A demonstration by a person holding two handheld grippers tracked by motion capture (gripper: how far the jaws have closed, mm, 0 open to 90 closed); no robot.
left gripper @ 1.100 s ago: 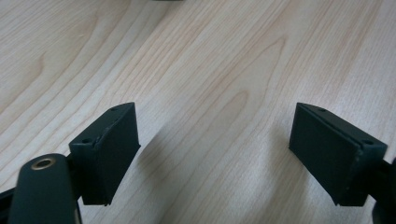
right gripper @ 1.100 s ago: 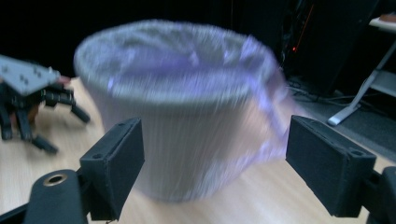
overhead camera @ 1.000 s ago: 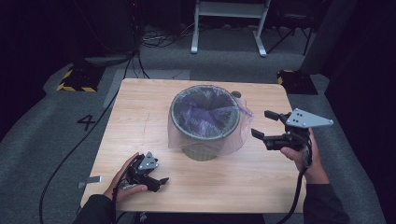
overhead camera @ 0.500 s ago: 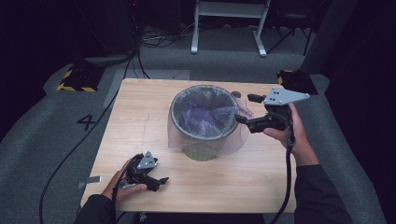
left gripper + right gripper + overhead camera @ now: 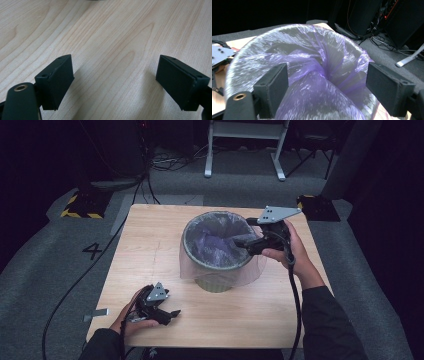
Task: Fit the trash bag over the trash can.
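A round grey bin (image 5: 216, 279) stands in the middle of the wooden table (image 5: 150, 255), lined with a translucent purple bag (image 5: 215, 245) that hangs over its rim. My right gripper (image 5: 244, 233) is open and hovers over the bin's right rim, pointing inward. In the right gripper view the crumpled purple bag (image 5: 322, 72) lies beyond the open right gripper (image 5: 327, 87), with nothing between the pads. Held by a hand, my left gripper (image 5: 171, 315) rests on the table's near left part. It is open over bare wood in the left gripper view (image 5: 115, 82).
A white stand's legs (image 5: 245, 150) and cables lie on the floor behind the table. Black-and-yellow blocks (image 5: 80, 205) (image 5: 312, 202) sit near the table's far corners. A cable (image 5: 80, 285) trails along the floor on the left.
My right gripper has travelled left from beside the bin to over its right rim, rising a little. The left gripper has stayed put.
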